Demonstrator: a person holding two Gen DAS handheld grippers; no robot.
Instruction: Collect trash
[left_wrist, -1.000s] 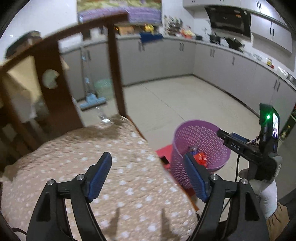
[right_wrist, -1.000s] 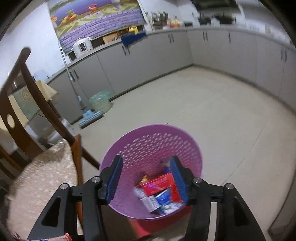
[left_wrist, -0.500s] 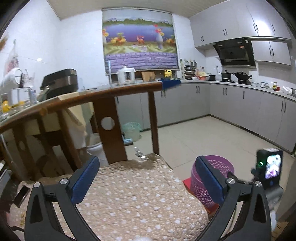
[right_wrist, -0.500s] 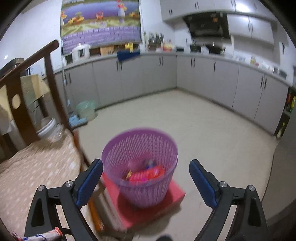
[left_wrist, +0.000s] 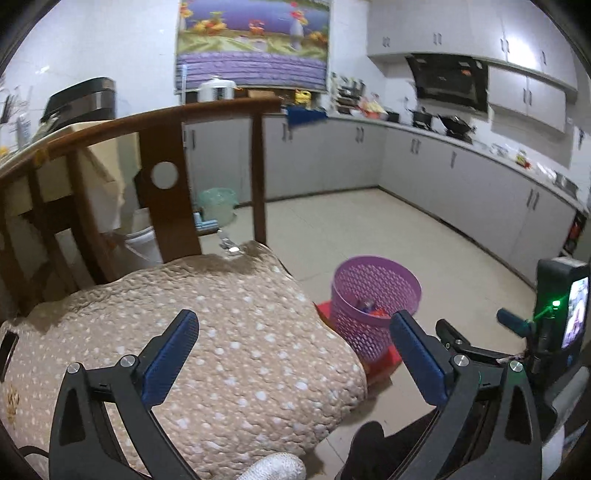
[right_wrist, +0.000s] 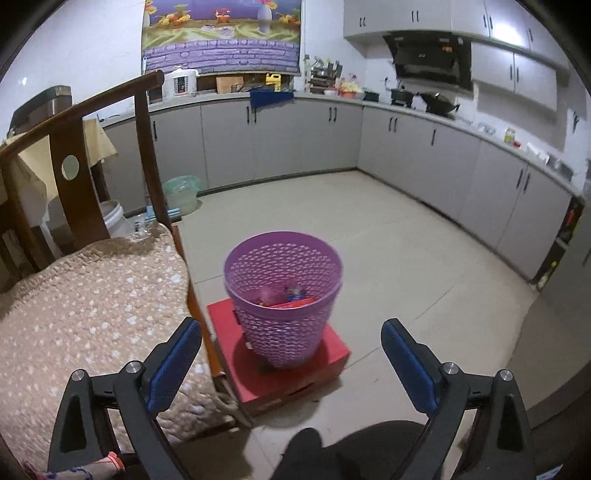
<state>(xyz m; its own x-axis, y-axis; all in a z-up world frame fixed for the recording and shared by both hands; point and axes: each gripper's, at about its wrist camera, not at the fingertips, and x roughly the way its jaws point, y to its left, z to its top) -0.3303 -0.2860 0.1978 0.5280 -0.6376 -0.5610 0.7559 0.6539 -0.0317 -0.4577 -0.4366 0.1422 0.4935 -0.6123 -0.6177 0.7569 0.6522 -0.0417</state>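
Note:
A purple mesh basket (right_wrist: 284, 295) stands on a flat red box (right_wrist: 295, 373) on the floor, with red and blue wrappers (right_wrist: 290, 300) lying in its bottom. My right gripper (right_wrist: 291, 325) hovers in front of and above the basket; its jaws are opening and nothing is between them. In the left wrist view the basket (left_wrist: 373, 295) sits to the right of a chair cushion (left_wrist: 240, 332). My left gripper (left_wrist: 293, 319) is open and empty over the cushion's front corner.
A wooden chair back (left_wrist: 162, 184) rises behind the spotted cushion (right_wrist: 81, 295). A green bin (right_wrist: 181, 194) and a white bucket (right_wrist: 110, 218) stand behind it. Grey cabinets (right_wrist: 406, 147) line the far walls. A person's dark knee (right_wrist: 332, 454) shows low in view.
Both grippers pulled back and up from the basket and their jaws spread wide. The right gripper, which was just over the basket's rim, now sits well clear of it.

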